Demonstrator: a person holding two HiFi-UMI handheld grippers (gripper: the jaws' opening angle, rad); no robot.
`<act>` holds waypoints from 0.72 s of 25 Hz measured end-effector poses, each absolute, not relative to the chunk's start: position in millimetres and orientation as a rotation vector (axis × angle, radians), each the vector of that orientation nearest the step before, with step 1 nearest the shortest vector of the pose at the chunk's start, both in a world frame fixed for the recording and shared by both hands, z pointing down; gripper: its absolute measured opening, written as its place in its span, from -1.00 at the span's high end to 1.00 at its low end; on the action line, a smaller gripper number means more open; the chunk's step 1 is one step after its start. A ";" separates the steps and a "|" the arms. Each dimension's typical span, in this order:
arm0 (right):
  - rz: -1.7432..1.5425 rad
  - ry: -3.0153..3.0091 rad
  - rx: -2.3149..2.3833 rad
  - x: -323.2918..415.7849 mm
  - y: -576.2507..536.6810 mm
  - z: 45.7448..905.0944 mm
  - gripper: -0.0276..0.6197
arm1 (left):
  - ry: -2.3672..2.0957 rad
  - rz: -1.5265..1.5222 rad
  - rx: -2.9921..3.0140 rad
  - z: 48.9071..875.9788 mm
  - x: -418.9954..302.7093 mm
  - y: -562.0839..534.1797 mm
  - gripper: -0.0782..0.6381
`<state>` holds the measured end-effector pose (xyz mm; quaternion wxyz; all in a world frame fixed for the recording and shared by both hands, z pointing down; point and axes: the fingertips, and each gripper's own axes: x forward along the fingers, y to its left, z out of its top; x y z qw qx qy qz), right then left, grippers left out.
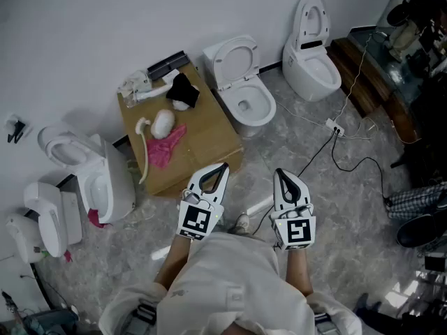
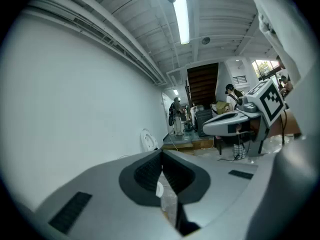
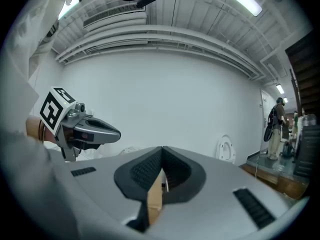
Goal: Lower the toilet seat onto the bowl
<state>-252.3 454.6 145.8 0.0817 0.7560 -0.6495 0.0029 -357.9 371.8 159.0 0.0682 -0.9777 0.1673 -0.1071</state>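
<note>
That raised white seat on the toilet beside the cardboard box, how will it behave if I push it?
The raised white toilet seat looks like rigid plastic, so it probably swings as one stiff piece. Standing steeply over the white ceramic bowl, it may fall and slam once tipped forward.

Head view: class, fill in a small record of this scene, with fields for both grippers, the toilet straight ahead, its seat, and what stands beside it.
left gripper: shut, empty, held in the air
right gripper: shut, empty, beside the left one
toilet ahead: white, by the wall
seat: raised, not yet lowered
to its left: cardboard box with a pink cloth on top
to its right: second toilet, lid up
</note>
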 end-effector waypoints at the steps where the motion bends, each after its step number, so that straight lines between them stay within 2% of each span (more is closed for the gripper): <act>1: 0.013 -1.945 2.270 -249.7 456.1 147.2 0.91 | 0.507 -0.321 -2.941 158.4 -355.7 373.0 0.74; 18: -0.030 -1.982 2.253 -209.5 449.7 147.8 0.89 | 0.501 -0.344 -2.917 161.0 -309.1 376.3 0.74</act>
